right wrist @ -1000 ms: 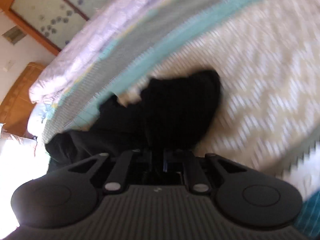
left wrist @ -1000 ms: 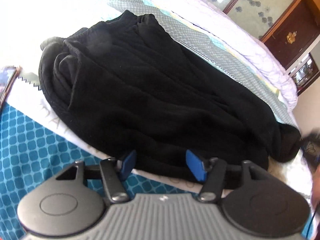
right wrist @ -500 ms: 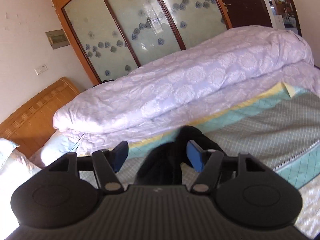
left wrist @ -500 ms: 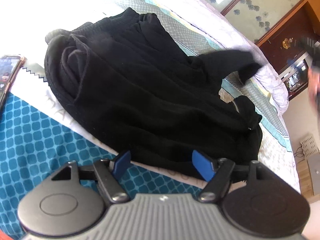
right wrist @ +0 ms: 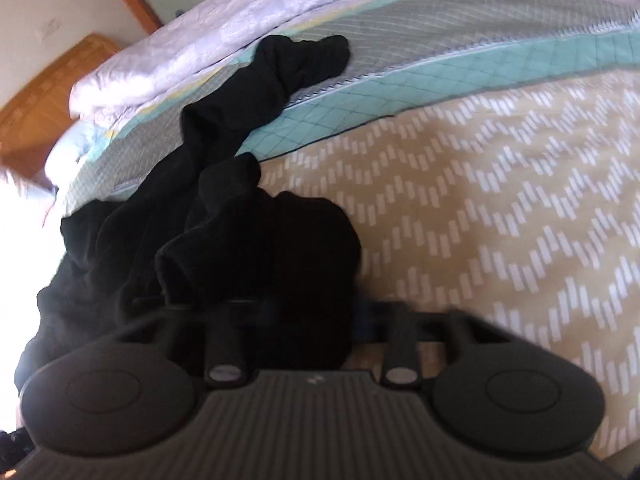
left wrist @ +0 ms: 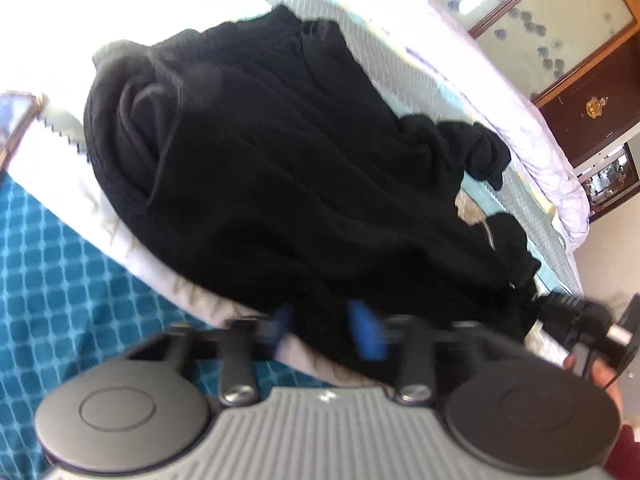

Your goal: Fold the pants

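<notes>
Black pants (left wrist: 280, 168) lie bunched on the bed, the waist end at the far left, one leg end (left wrist: 480, 152) flipped back at the far right. My left gripper (left wrist: 324, 324) is open, its blue fingertips (left wrist: 368, 328) astride the near hem of the pants. In the right wrist view the pants (right wrist: 256, 240) cover the near left; a leg (right wrist: 296, 60) stretches back toward the quilt. My right gripper (right wrist: 316, 312) is low on the cloth, its fingers mostly hidden by black fabric. The right gripper also shows in the left wrist view (left wrist: 584, 324).
A phone (left wrist: 18, 120) lies at the bed's left edge. A lilac quilt (right wrist: 248, 12) is rolled along the far side. Beige zigzag bedding (right wrist: 500, 208) spreads to the right. A wooden wardrobe (left wrist: 592, 92) stands behind.
The right gripper threw the lifted leg back, let it go and came down onto the pants' near end. The left gripper narrowed and moved onto the near hem.
</notes>
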